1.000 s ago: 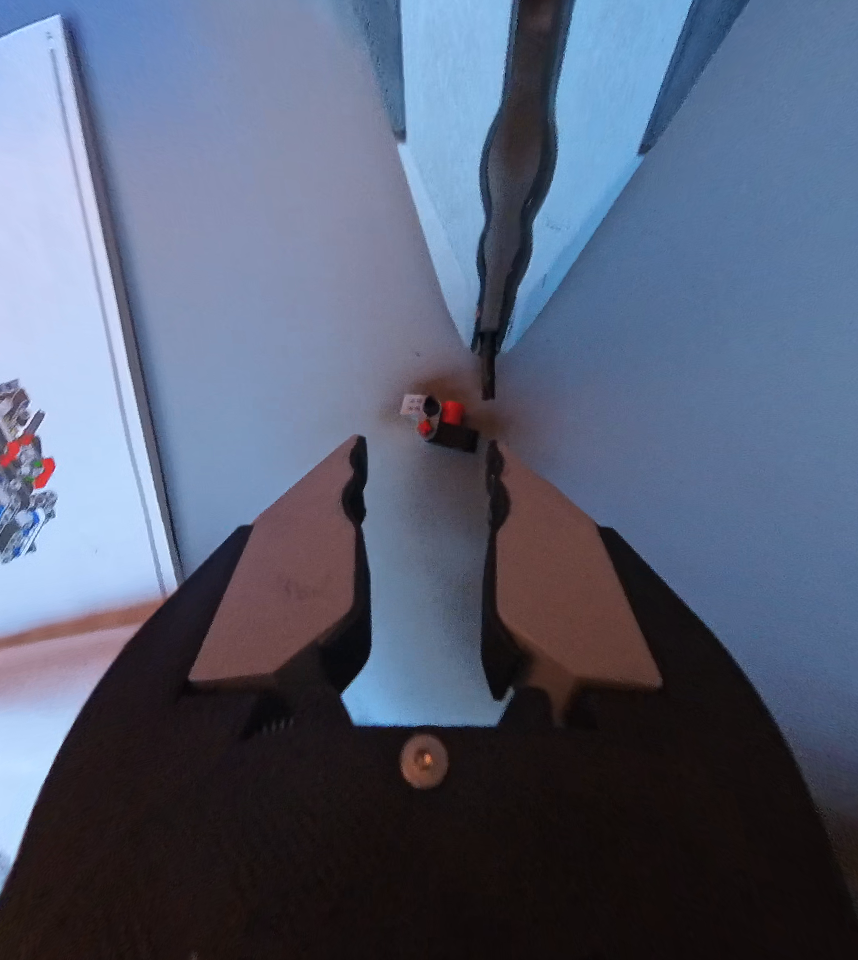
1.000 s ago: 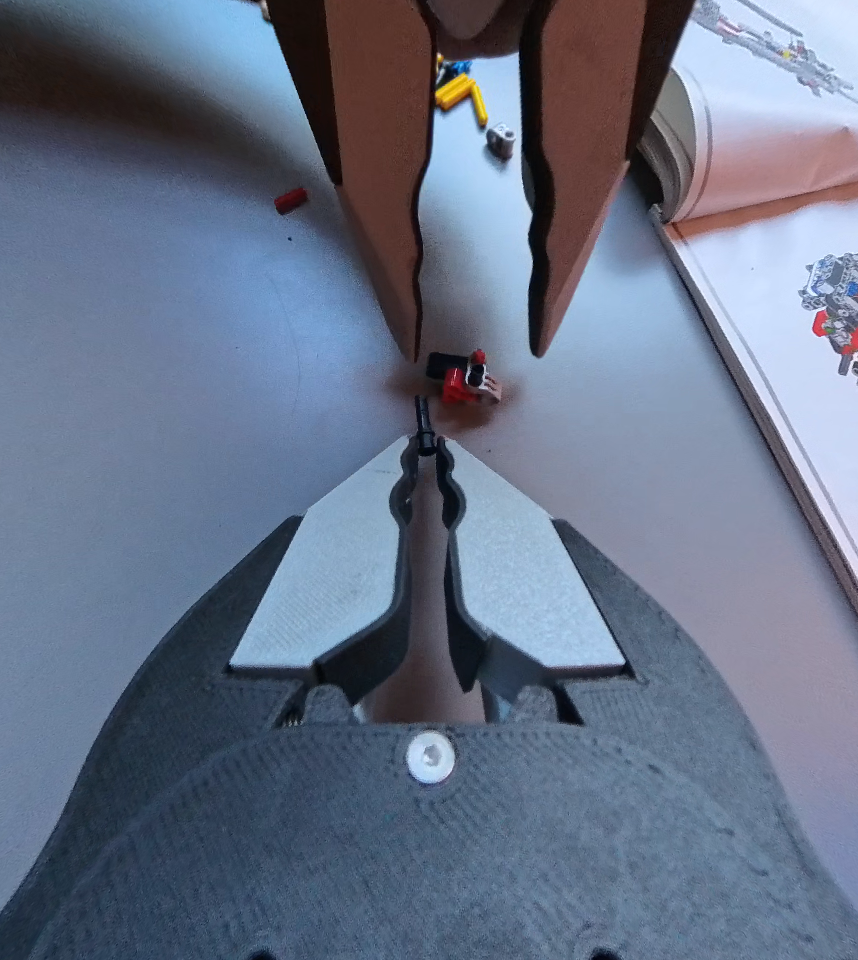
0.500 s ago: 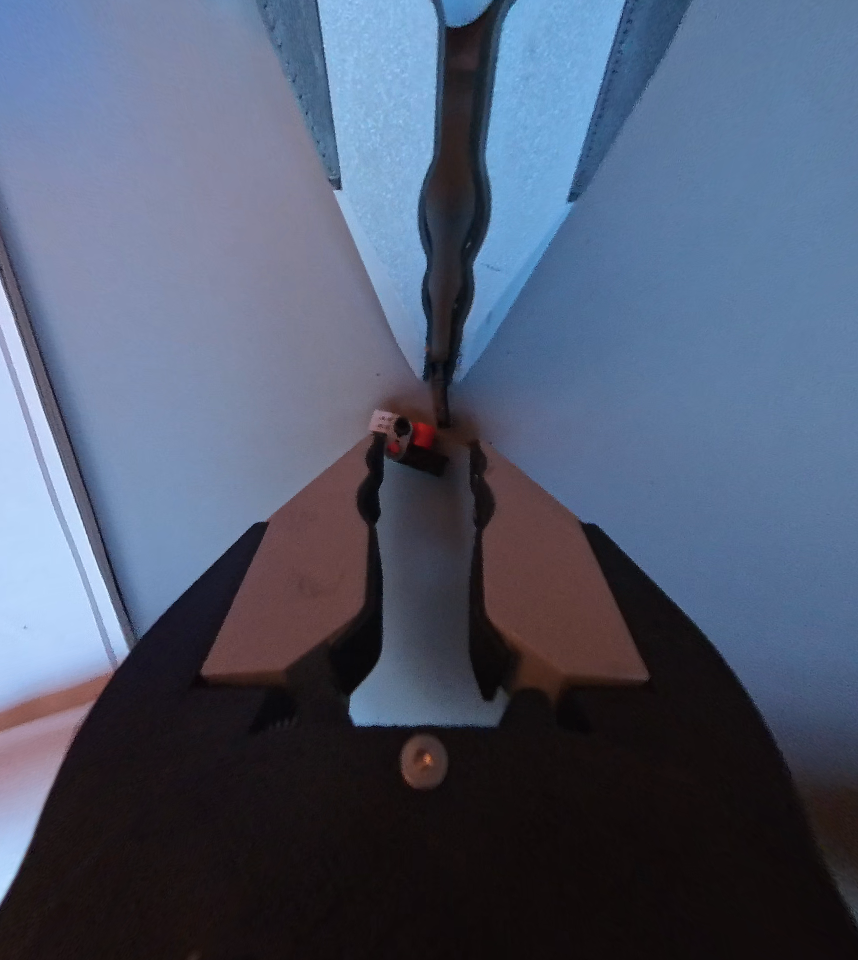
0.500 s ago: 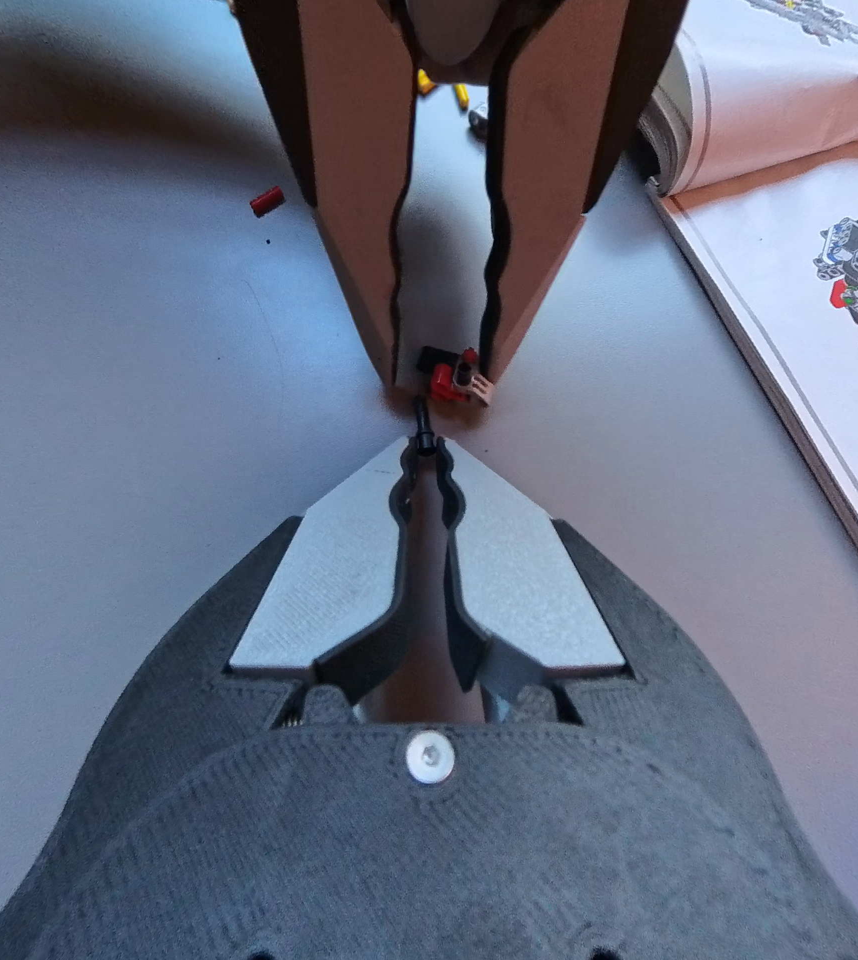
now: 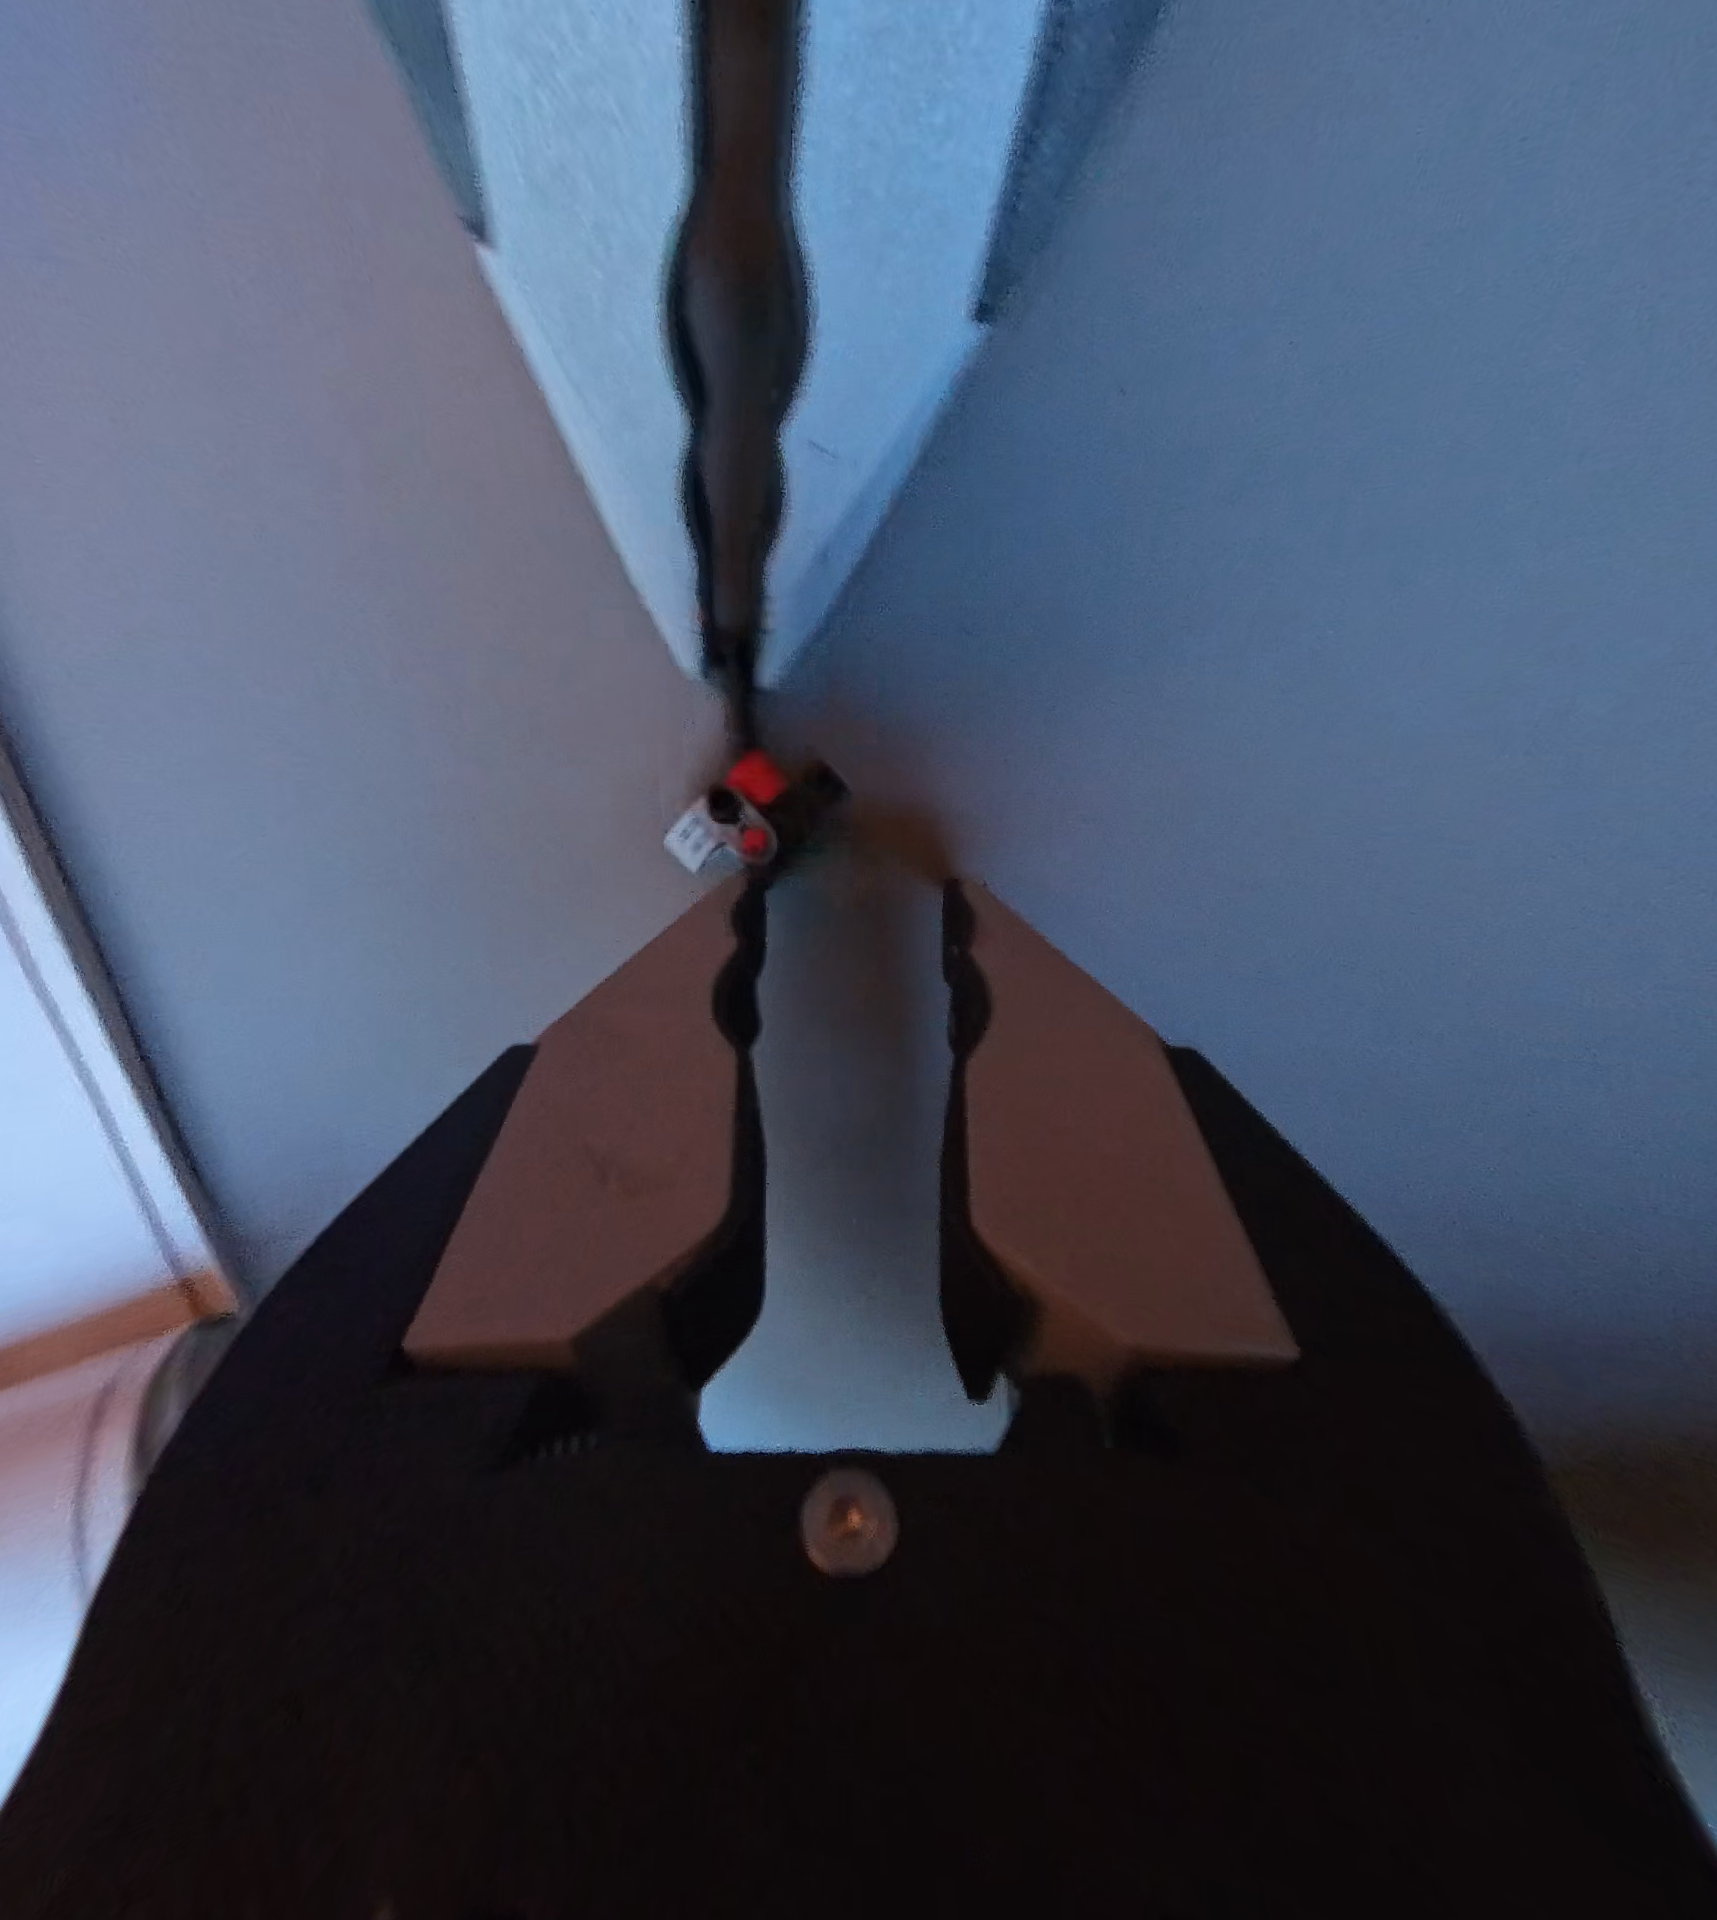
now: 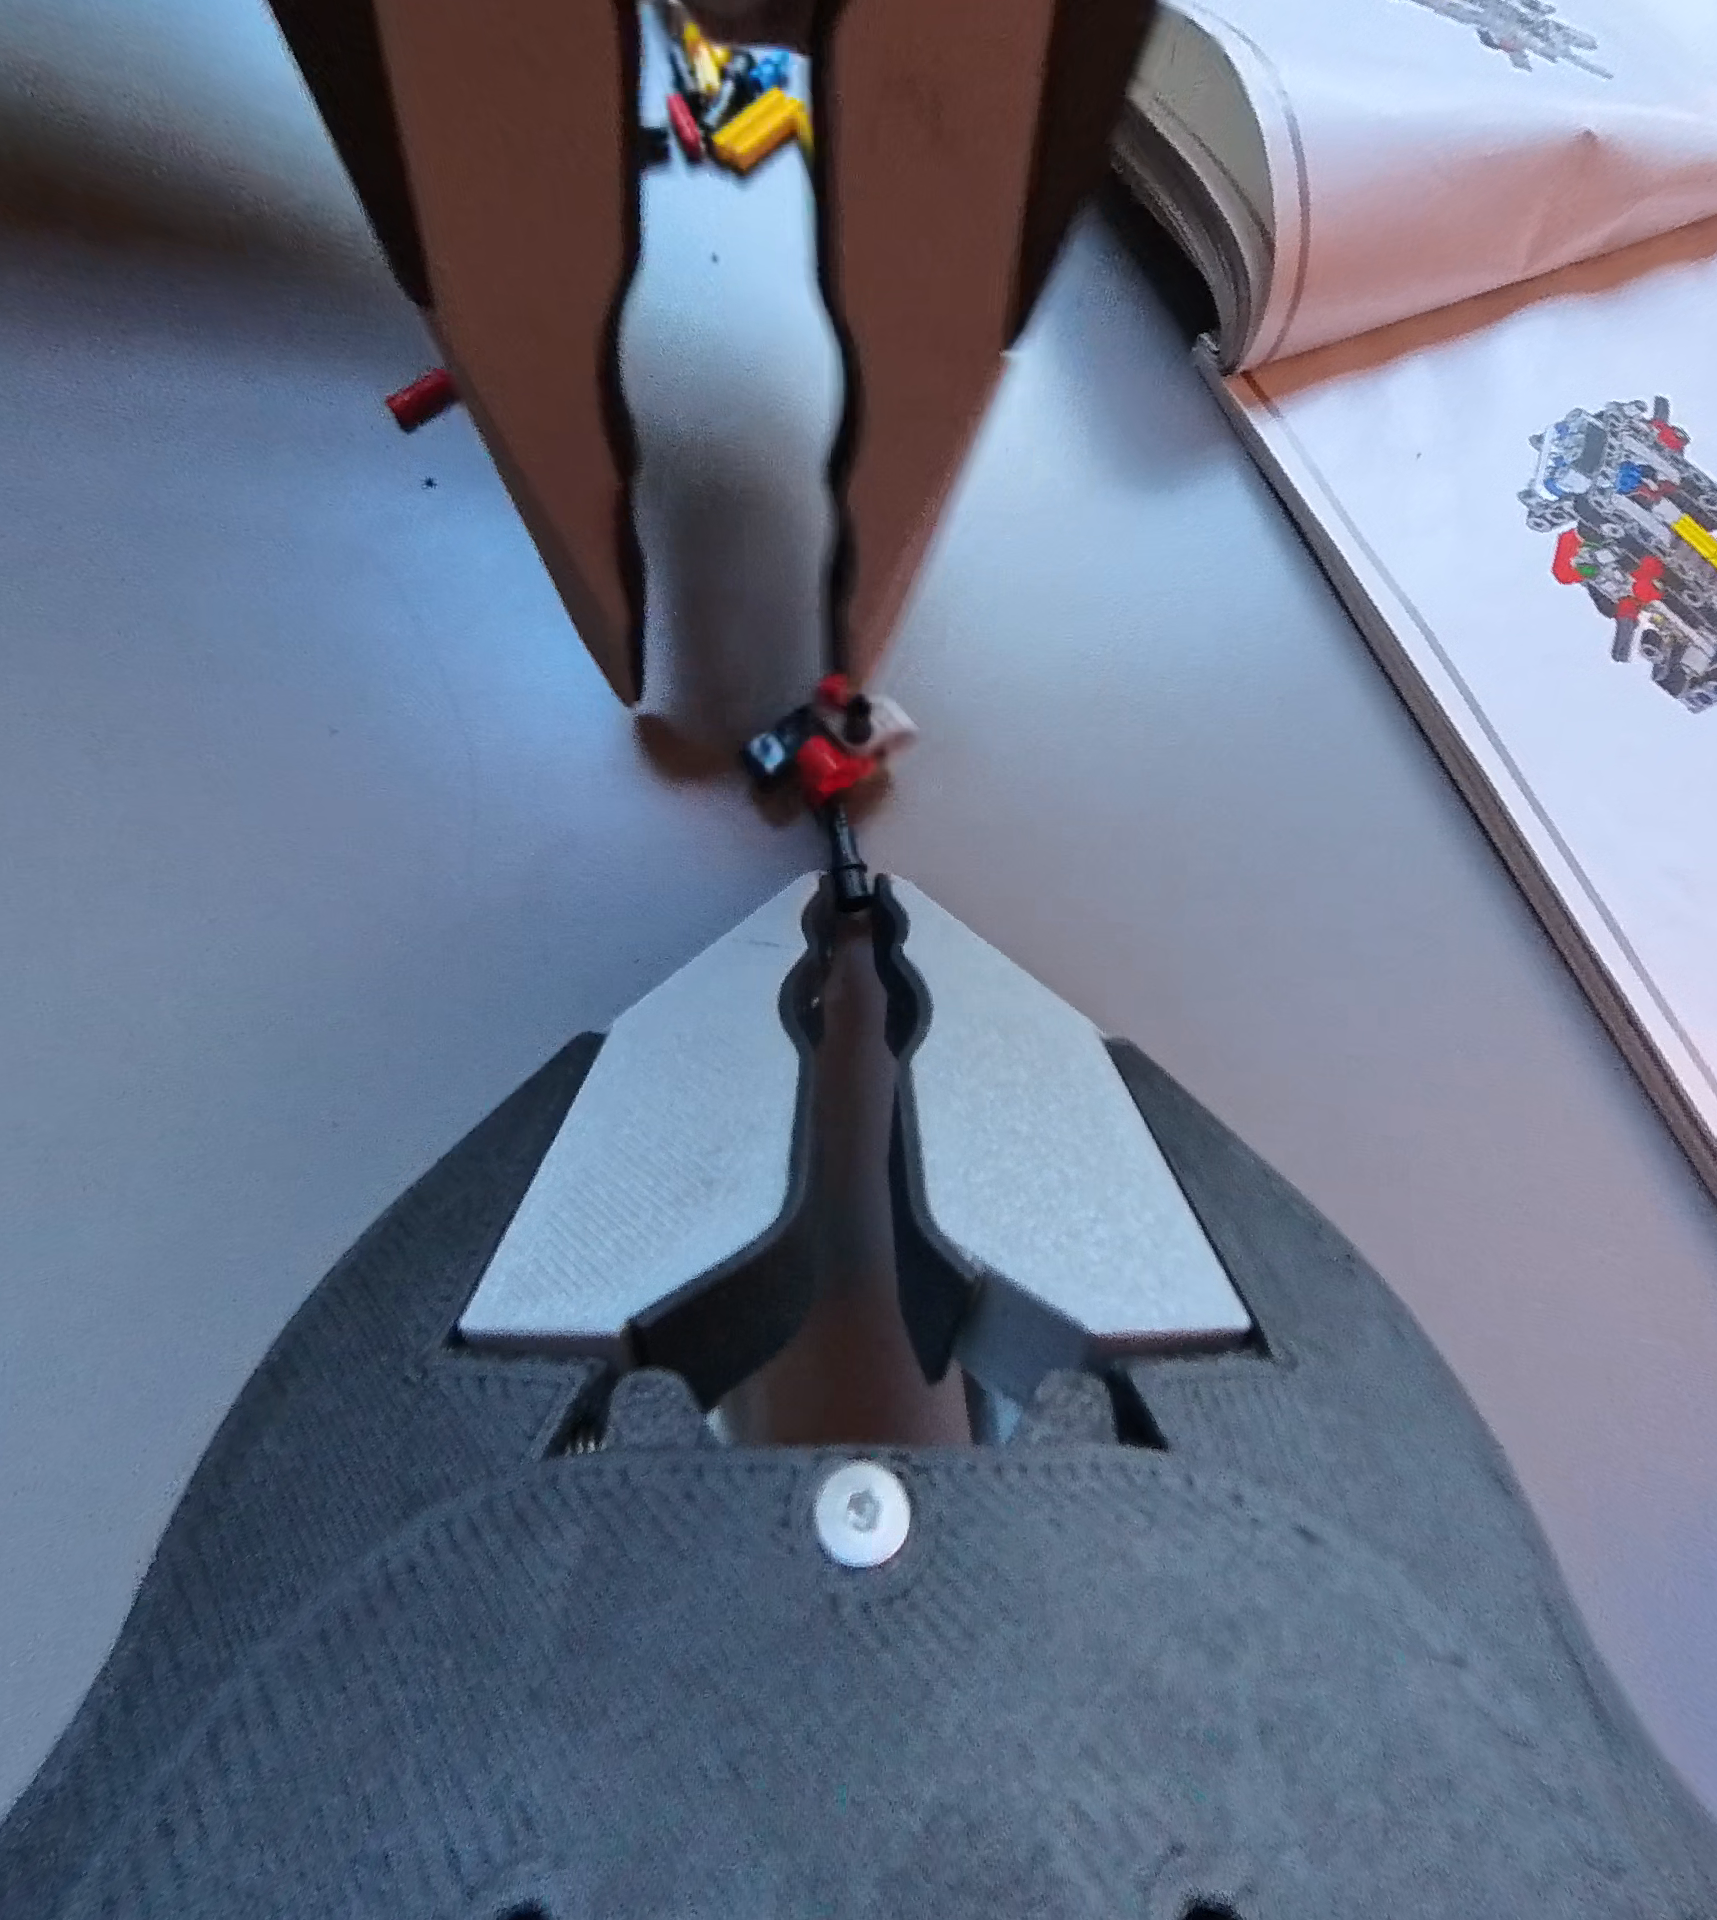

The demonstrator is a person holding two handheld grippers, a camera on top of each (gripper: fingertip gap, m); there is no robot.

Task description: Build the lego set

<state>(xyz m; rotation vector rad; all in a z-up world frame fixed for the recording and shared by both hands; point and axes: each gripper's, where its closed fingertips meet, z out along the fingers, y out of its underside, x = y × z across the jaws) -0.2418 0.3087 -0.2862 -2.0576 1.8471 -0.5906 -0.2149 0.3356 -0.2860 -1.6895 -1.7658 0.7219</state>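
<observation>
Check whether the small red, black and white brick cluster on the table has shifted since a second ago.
Yes. In the right wrist view the brick cluster now sits further right, closer to the open instruction booklet, and has turned slightly.

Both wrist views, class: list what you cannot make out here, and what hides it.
- Small assembly: blurred in the left wrist view; its parts' shapes are unclear.
- Black pin: its rear end is hidden between the right gripper fingers.
- Loose parts: mostly hidden behind the left gripper, cut by the top edge.
- Booklet: cut by the right edge.
</observation>
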